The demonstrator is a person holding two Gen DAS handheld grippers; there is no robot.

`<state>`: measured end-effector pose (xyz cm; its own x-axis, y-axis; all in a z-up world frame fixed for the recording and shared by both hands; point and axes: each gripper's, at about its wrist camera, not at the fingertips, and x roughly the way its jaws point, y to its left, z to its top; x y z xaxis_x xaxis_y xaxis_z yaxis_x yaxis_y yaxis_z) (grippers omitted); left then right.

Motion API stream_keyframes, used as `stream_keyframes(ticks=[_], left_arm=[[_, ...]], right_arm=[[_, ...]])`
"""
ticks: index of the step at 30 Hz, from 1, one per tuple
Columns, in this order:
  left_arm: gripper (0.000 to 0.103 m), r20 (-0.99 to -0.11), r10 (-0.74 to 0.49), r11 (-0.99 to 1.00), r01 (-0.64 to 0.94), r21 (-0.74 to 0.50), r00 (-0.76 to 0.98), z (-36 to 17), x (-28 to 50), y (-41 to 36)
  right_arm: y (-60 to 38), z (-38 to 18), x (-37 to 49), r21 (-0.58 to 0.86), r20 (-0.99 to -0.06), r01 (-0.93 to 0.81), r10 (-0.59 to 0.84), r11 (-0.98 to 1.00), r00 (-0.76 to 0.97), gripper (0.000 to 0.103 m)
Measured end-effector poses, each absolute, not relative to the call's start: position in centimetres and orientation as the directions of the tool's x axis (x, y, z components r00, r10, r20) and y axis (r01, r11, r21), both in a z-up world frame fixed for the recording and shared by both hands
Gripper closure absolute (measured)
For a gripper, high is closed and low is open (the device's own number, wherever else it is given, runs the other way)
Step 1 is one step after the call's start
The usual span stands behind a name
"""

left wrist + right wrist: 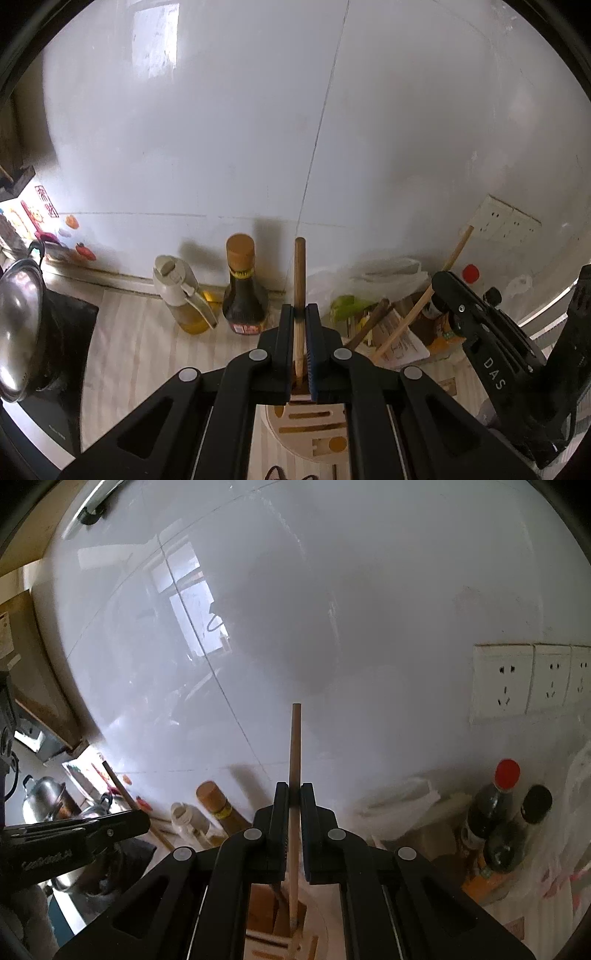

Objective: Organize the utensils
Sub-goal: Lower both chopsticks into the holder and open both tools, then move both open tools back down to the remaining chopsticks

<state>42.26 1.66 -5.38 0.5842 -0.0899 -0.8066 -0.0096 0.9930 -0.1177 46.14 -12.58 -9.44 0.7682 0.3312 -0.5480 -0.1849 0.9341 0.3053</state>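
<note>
We stand at a pale striped kitchen counter [140,332] that runs up to a glossy white tiled wall [229,147]. Along the counter's back edge stand an oil bottle [184,295] with a cream spout lid and, just beside it, a dark sauce bottle [242,291] with a tan cap. At the counter's left end a steel pot lid [18,325] rests on a black cooktop. Toward the right end lie a crumpled plastic bag [373,273] and a paper-wrapped bundle, and on the wall above them sits a row of sockets [502,681]. In the right wrist view two more dark bottles stand there, one with a red cap [491,805].

Our left gripper [300,314] tilts steeply down, its jaws clamped on a wooden utensil handle [299,266] that stands nearly upright. The handle's lower end goes into a slot of the pale wooden utensil holder [314,424] on the counter directly below the gripper.

Our right gripper [293,794] points down more gently, its jaws pinched on a thinner wooden stick [295,738], also near upright. Its lower end reaches the top of the same slotted holder [280,934]; whether it sits inside a slot we cannot tell.
</note>
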Motion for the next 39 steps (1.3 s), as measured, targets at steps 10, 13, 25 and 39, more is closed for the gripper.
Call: stream_keyframes(ticks=[10,13,25,39], left_arm=[[0.099,-0.819,-0.101,0.992,-0.006,-0.126,0.565,-6.1,40.6,1.7],[0.099,-0.822,-0.112,0.991,0.001,-0.134,0.558,-6.3,40.2,1.7],[0.015,-0.795,-0.100,0.990,-0.018,-0.137,0.598,-4.1,37.3,2.0],[0.000,-0.750,0.087,0.995,-0.094,0.033,0.655,-6.9,31.4,2.9]], right_arm=[[-12.4,-10.2,43.4,0.294,-0.581,-0.213,0.351,0.932,0.735,0.097],[-12.4,-10.5,42.9,0.295,-0.592,-0.224,0.362,0.929,0.720,0.097],[-12.5,-9.7,40.7,0.319,-0.635,-0.206,0.370,0.925,0.679,0.051],[-16.3,-10.2,32.6,0.183,-0.609,-0.047,0.151,0.982,0.779,0.000]])
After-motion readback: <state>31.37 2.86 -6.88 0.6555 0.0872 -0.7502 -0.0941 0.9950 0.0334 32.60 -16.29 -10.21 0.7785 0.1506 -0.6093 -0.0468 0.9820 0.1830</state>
